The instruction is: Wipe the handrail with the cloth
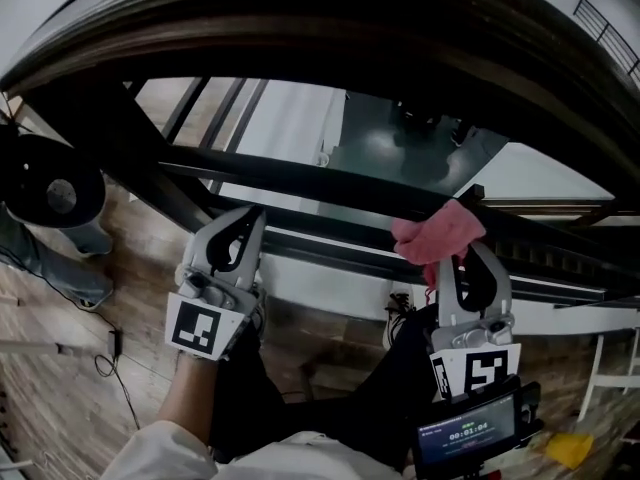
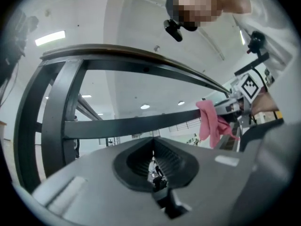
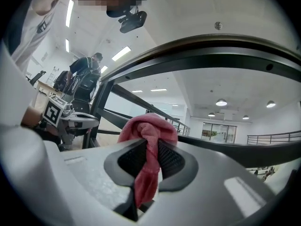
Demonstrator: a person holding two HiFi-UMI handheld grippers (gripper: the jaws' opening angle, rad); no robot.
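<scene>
The dark curved handrail (image 1: 330, 28) arches across the top of the head view, with a lower crossbar (image 1: 330, 183) beneath it. My right gripper (image 1: 455, 255) is shut on a pink cloth (image 1: 438, 233), which bunches out past the jaws right at the lower crossbar. In the right gripper view the cloth (image 3: 148, 126) runs down between the jaws of that gripper (image 3: 149, 142), below the handrail (image 3: 211, 46). My left gripper (image 1: 243, 226) sits to the left, just under the crossbar, shut and empty. In its own view the left gripper (image 2: 153, 142) points under the handrail (image 2: 127, 53), with the cloth (image 2: 209, 124) at the right.
A thick dark post (image 2: 61, 112) stands left of the left gripper. Wooden floor (image 1: 60, 368) with a cable lies below. A yellow object (image 1: 570, 448) and white stand legs (image 1: 610, 363) are at the lower right. A person with a backpack (image 3: 87, 76) stands beyond.
</scene>
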